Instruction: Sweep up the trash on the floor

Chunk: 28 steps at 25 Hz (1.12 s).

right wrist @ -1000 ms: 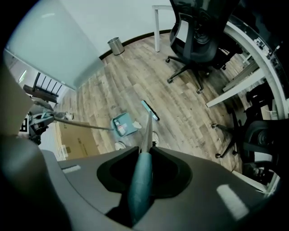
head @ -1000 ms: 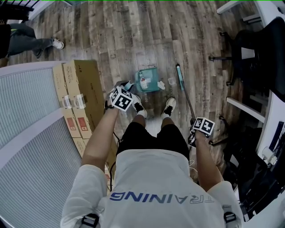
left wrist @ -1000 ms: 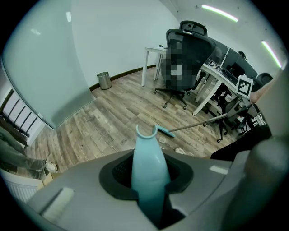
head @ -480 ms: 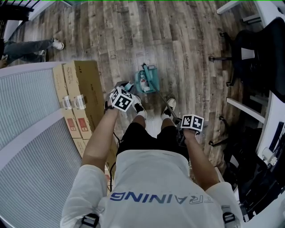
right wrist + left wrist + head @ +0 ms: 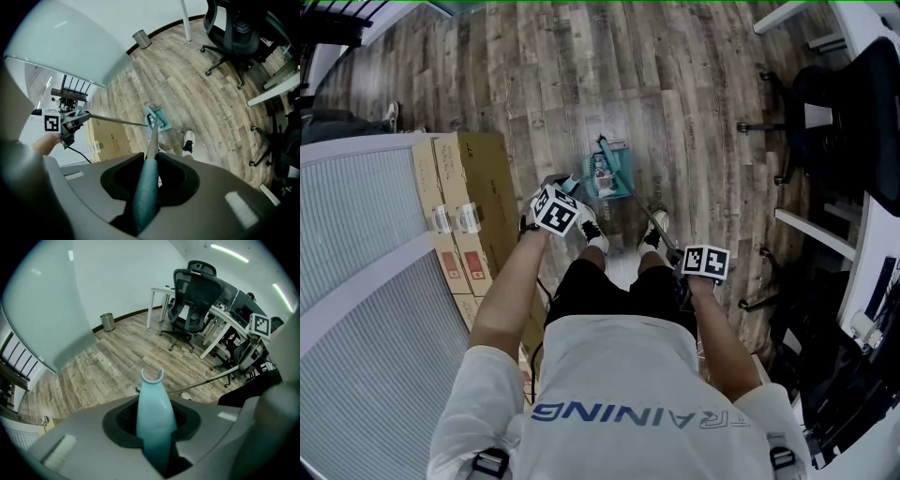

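**Head view.**
- Left gripper (image 5: 561, 195): clamped on the pale-blue dustpan handle (image 5: 570, 180). I judge this steadies the dustpan (image 5: 617, 180) flat on the floor (image 5: 694, 84), just ahead of my shoes.
- Right gripper (image 5: 686, 261): grasping the broom (image 5: 652, 217). Its shaft slants forward so the head reaches the pan's tray.
- Trash (image 5: 601, 174): pale scraps lying inside the pan. I can make out none loose on the boards.
- Cardboard boxes (image 5: 473, 183): stacked at my left, near the pan.

**Left gripper view.**
- The handle fills the jaws, which press on both its sides. It is held upright, likely to stop the pan sliding.

**Right gripper view.**
- The jaws are closed on the broom's teal grip. The shaft runs down to the pan, angled to drag debris in.
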Motion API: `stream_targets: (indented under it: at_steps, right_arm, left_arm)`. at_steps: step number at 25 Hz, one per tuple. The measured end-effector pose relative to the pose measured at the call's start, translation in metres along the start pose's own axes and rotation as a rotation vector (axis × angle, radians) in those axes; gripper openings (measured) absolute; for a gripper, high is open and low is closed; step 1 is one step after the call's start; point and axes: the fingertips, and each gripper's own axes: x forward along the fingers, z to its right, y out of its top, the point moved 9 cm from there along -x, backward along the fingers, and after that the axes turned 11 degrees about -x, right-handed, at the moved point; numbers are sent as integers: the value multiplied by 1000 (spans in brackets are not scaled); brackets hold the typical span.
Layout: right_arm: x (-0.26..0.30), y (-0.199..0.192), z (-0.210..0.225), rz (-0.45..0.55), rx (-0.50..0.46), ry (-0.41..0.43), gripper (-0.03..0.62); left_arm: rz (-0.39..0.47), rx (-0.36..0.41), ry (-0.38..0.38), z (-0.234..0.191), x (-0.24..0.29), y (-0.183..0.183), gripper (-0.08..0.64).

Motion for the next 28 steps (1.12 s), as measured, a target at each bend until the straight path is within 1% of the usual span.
stream_targets:
  at_steps: [2,3,4,5,6,9,13,14,15,17,20,22,24,26,28]
  right_arm:
    - [-6,1,3,7,0,-6,109]
    - [-9,1,5,11,0,-9,109]
    - [-12,0,7,14,-1,-12,109]
    - [-15,0,9,17,-3,-16,109]
    - [-18,0,12,21,-5,-19,109]
    - [-27,3,18,35,-8,-28,109]
    - [-41,9,26,83,23,-38,109]
    - [-44,11,27,99,34,-41,109]
    - [-47,15,29,116,43,-44,109]
    - [-53,23,31,150,61,-52,109]
    - [-63,37,28,202,67,-70,109]
    - [-70,47,23,235,54,-86,109]
    - [-76,56,17,266,38,-100,109]
    - [-83,65,9,294,24,-112,109]
    - [-90,73,0,320,17,-111,109]
  left_arm:
    - [-8,-2,-2,0,-1,-1,113]
    - [-3,-4,-6,1,-2,-1,174]
    - [8,-8,-11,2,-4,0,255]
    - [26,-12,-16,3,-7,1,319]
    - [47,-19,-20,4,-10,3,344]
    - [134,-54,-21,3,-26,15,374]
    - [309,-142,4,1,-64,28,373]
    - [360,-161,11,2,-75,31,366]
    - [416,-179,18,4,-88,34,336]
    - [532,-223,31,10,-115,42,264]
    - [687,-310,44,17,-155,49,153]
    - [777,-362,52,23,-180,51,77]
    - [850,-396,57,31,-201,53,12]
    - [906,-406,55,39,-220,57,2]
    - [948,-400,55,48,-235,63,2]
